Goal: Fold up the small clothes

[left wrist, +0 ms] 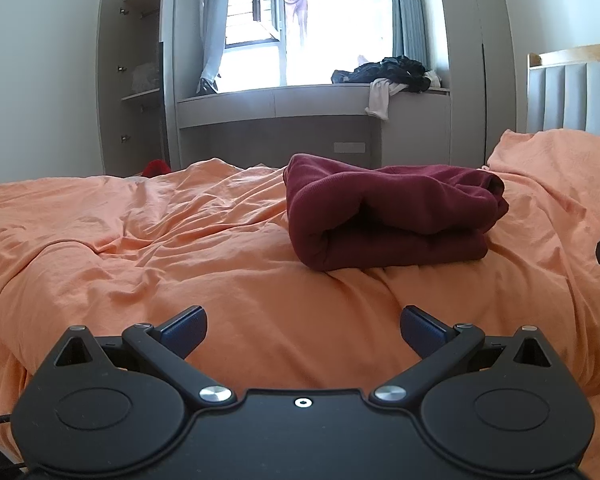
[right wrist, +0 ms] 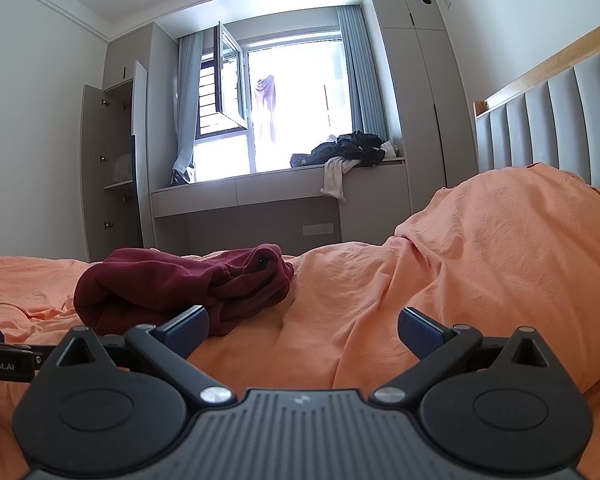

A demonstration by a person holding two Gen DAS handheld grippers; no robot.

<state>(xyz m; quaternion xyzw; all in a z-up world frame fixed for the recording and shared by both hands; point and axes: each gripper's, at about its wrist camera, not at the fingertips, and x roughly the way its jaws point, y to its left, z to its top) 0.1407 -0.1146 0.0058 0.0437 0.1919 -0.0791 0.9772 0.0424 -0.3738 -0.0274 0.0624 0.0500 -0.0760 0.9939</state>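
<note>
A big bed is covered in orange. A folded dark red garment is laid on it, ahead of both grippers. The left gripper and right gripper are held wide open and empty, apart from the garment.

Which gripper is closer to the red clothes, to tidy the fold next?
Probably the right gripper. Its open jaws sit right beside the folded red clothes, whose edge reaches one finger. The left gripper, also open, has bare orange bedding between it and the clothes.
</note>
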